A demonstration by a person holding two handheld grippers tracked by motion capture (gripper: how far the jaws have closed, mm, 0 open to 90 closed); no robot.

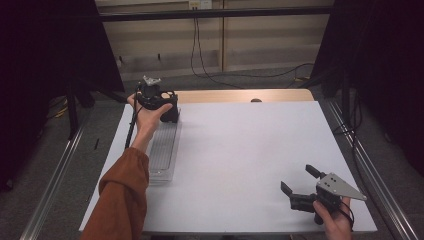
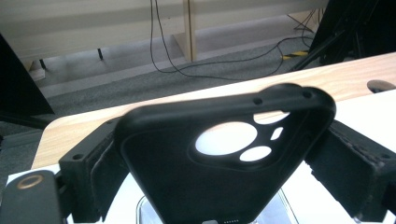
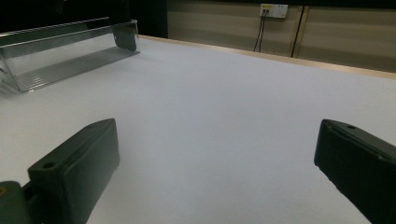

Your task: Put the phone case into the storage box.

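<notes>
A white-covered worktop [image 1: 240, 160] with a wooden far edge is set before a pale wall hung with cables. A long clear plastic tray [image 1: 164, 150] lies along its left side; nothing can be made out inside it. At the tray's far end the left tool [image 2: 219, 158] is held closed on a black soft phone case with camera cut-outs [image 2: 205, 163], clamped upright by its sides. The right tool [image 1: 300, 182] is held near the front right corner, jaws wide apart and gripping nothing.
</notes>
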